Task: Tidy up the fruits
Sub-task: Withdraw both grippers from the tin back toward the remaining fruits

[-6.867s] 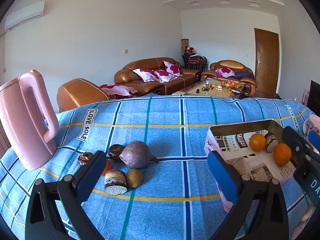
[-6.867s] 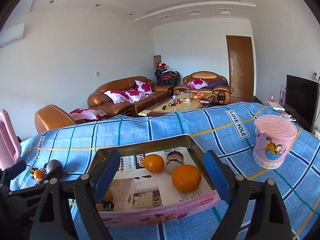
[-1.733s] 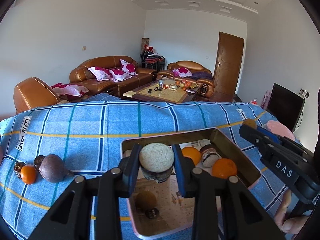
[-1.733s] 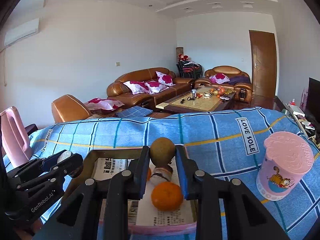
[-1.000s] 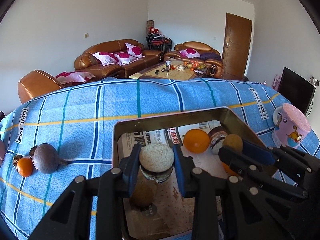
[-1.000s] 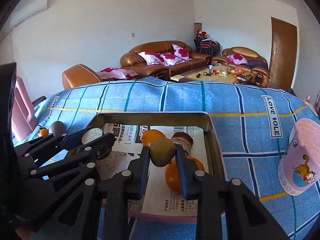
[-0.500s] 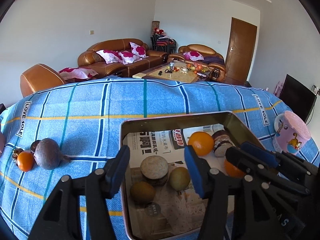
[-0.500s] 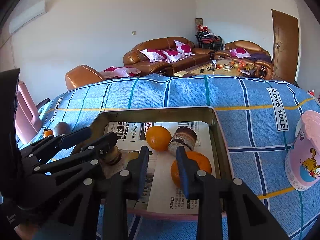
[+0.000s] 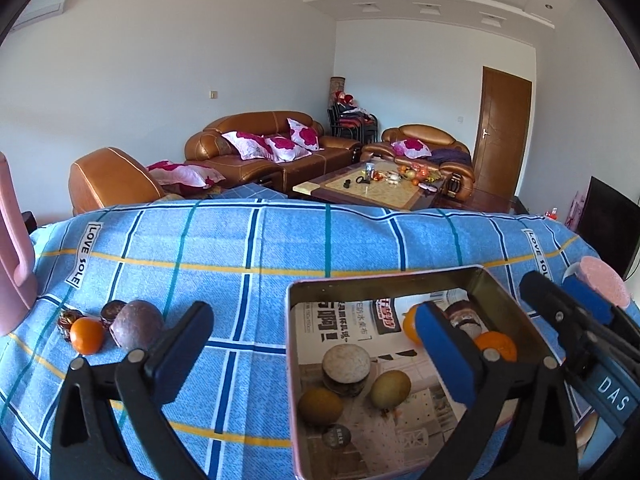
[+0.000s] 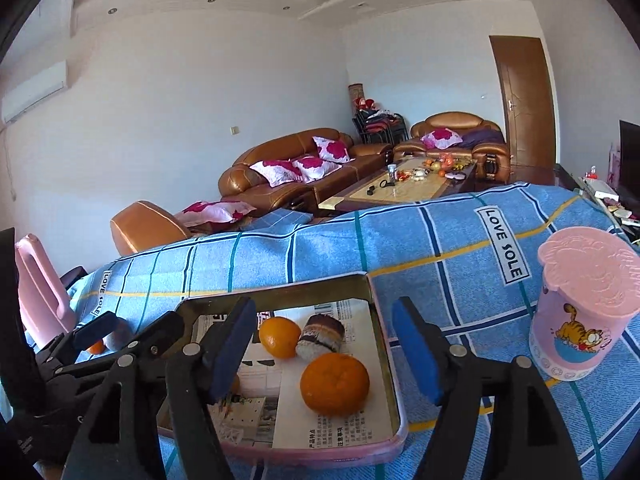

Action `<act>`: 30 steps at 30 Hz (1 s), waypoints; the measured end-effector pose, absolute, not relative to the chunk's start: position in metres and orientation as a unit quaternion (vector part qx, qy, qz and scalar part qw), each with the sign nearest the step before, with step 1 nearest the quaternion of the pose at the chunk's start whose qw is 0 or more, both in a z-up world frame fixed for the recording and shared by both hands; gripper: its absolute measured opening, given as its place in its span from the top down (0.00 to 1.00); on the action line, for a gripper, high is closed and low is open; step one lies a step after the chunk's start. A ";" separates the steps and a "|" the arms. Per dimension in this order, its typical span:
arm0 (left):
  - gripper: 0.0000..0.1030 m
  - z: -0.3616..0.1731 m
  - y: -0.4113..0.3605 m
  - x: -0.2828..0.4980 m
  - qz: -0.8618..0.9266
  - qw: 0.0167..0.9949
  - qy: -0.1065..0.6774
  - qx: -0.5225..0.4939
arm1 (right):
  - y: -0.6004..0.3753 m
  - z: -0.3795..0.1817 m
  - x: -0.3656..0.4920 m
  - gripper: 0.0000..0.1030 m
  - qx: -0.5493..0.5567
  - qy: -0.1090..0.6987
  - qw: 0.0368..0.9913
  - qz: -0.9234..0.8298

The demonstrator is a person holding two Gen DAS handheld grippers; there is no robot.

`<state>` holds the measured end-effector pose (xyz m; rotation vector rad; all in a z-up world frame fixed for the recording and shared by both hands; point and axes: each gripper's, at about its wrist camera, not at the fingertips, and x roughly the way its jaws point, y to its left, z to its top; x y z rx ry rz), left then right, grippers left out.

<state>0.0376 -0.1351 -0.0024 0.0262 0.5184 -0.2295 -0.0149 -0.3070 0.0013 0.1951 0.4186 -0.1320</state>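
Observation:
A newspaper-lined tin tray (image 9: 384,276) sits on the blue checked cloth. In its near part lie a white-topped cut fruit (image 9: 346,364) and two brown kiwis (image 9: 390,389). Two oranges (image 10: 334,384) and a dark cut fruit (image 10: 322,336) lie at its far right. My left gripper (image 9: 316,344) hovers over the tray's left rim, jaws opening wide with nothing between them. My right gripper (image 10: 324,350) hangs over the tray's right side, jaws opening and empty. Left of the tray, an orange (image 9: 87,334), a purple round fruit (image 9: 136,328) and small dark fruits (image 9: 70,317) rest on the cloth.
A pink kettle (image 10: 40,292) stands at the table's left end. A pink lidded cup (image 10: 580,312) stands right of the tray. Brown sofas and a coffee table lie beyond the far edge of the table.
The left gripper let go of the white-topped cut fruit and the right let go of a kiwi; both now lie in the tray. Both grippers opened, rose and drew back.

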 end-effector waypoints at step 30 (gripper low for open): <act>0.00 -0.002 -0.116 0.014 -0.065 0.972 0.222 0.049 | -0.299 0.010 -0.047 0.17 0.053 0.136 0.973 -0.180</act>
